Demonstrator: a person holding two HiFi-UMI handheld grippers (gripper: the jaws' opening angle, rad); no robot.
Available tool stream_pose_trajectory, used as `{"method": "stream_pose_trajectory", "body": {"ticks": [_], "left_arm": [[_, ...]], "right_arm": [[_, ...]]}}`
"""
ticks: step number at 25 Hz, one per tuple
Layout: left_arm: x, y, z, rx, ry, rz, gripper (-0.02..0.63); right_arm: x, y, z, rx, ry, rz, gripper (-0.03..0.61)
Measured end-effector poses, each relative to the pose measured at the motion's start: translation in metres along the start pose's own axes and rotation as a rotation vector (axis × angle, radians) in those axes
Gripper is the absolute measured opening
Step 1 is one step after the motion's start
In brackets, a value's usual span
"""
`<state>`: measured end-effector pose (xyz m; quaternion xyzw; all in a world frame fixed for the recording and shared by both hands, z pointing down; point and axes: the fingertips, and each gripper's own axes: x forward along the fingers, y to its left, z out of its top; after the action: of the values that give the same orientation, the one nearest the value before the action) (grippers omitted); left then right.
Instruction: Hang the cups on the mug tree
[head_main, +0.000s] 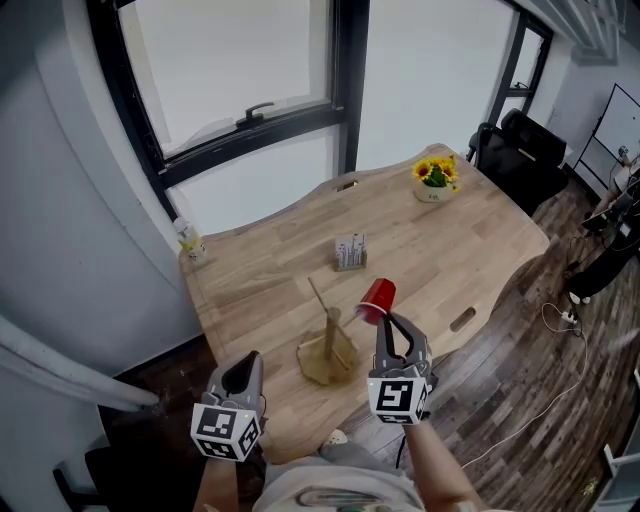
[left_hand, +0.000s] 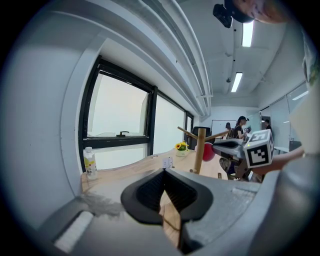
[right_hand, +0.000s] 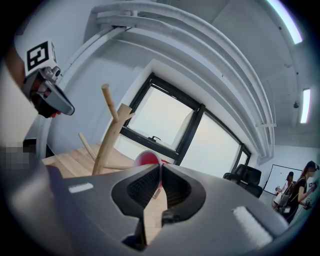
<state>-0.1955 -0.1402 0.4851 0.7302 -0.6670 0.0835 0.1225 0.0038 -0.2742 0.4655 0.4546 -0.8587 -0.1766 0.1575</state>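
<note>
Red cup, tilted, rim pinched by right gripper beside wooden mug tree; left gripper jaws pressed together; pot holds yellow flowers.

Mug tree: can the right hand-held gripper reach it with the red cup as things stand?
Probably yes. The right hand-held gripper holds the red cup just beside the mug tree, and nothing stands between them.

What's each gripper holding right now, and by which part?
Right gripper pinches the red cup by its rim, beside the mug tree. Left gripper holds nothing, jaws together.
</note>
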Motion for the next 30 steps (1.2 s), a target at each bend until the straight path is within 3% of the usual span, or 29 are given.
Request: {"method": "stream_pose_trajectory", "body": {"ticks": [12,30], "left_arm": [[0.001,-0.003,0.001,0.004,-0.001,-0.010,0.003],[0.005,-0.008,-0.002,0.015,0.011,-0.024,0.003]], "right_arm": [[-0.010,0.021,0.002,-0.113,-0.026,0.032,0.021],[-0.017,0.042,-0.005,-0.185,-0.030,0.079,0.025]]}}
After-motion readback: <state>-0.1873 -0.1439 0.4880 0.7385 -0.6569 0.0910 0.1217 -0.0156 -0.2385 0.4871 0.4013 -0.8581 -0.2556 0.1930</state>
